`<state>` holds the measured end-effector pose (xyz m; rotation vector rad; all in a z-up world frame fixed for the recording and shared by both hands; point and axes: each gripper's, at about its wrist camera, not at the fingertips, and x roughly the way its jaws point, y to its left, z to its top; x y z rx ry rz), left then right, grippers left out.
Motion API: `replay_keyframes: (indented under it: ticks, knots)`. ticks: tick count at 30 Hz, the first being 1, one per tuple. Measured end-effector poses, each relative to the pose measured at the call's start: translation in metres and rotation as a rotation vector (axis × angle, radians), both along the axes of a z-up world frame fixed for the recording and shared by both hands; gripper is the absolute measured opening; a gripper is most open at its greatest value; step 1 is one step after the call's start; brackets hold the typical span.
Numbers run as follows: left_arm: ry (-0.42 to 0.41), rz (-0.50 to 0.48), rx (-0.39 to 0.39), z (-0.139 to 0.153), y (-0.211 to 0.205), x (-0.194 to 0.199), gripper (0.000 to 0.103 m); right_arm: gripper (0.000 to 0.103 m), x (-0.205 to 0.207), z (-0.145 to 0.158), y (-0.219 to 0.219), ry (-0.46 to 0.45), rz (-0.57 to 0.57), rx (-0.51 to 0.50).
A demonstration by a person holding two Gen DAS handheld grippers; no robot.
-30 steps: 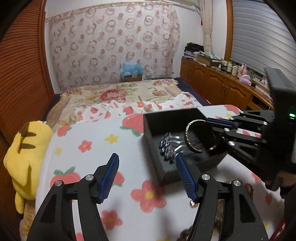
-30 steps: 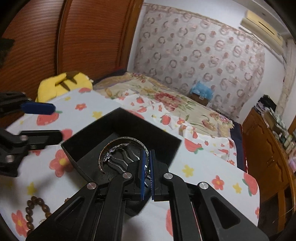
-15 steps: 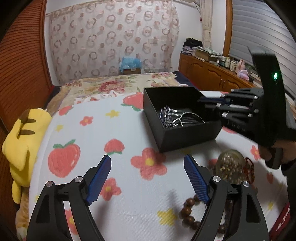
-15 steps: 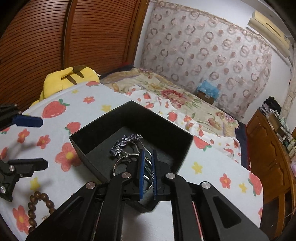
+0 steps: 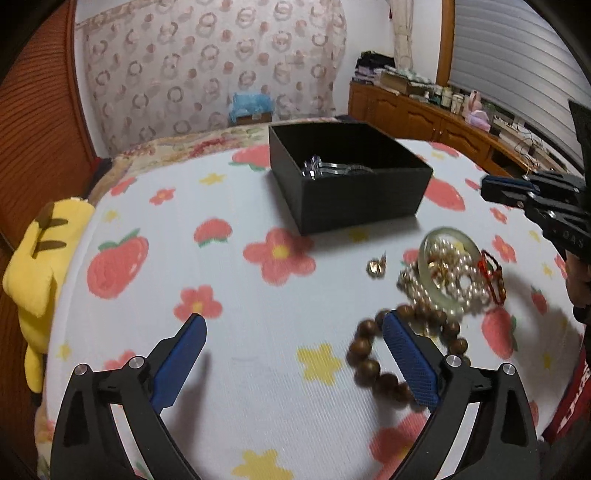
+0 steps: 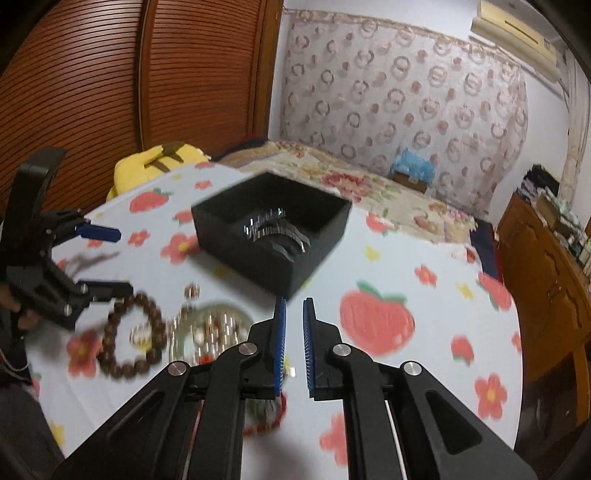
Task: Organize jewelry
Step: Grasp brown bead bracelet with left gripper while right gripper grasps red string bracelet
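My left gripper has just been opening wide, empty, its right finger over the wooden bead bracelet; my right gripper, narrowly parted, holds nothing near the black box.

This is a bedroom in a home. A bed fills the near scene, covered by a white blanket printed with strawberries and flowers, and a floral quilt lies further back. A yellow plush toy sits at the bed's left edge beside a slatted wooden wardrobe door. A patterned curtain hangs on the far wall, an air conditioner high above. On the right runs a low wooden cabinet with bottles and folded clothes.
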<state>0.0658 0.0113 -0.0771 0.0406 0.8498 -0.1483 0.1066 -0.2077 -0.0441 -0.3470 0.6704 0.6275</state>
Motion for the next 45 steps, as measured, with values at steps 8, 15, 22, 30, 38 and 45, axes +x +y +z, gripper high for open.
replay_keyframes:
  ticks: [8, 15, 22, 30, 38, 45]
  knots:
    - [0.031, -0.046, 0.007, -0.003, -0.011, -0.004, 0.093, 0.014, -0.014, -0.028, -0.022, 0.097, -0.025, -0.024]
    - [0.032, -0.065, -0.004, -0.002, -0.019, -0.008, 0.093, 0.014, -0.012, -0.038, -0.029, 0.179, -0.014, 0.012]
    - [0.025, -0.072, -0.034, -0.001, -0.019, -0.011, 0.093, 0.014, -0.011, -0.044, -0.022, 0.215, 0.003, 0.007]
    - [0.006, -0.072, -0.062, 0.003, -0.019, -0.014, 0.090, 0.003, -0.013, -0.034, -0.027, 0.189, 0.004, 0.033]
    - [0.036, -0.081, -0.066, -0.004, -0.022, -0.010, 0.052, 0.003, -0.027, -0.008, -0.035, 0.095, -0.025, 0.077]
    - [0.044, -0.067, -0.043, -0.006, -0.022, -0.007, 0.015, 0.003, -0.033, -0.001, -0.028, 0.076, -0.008, 0.074]
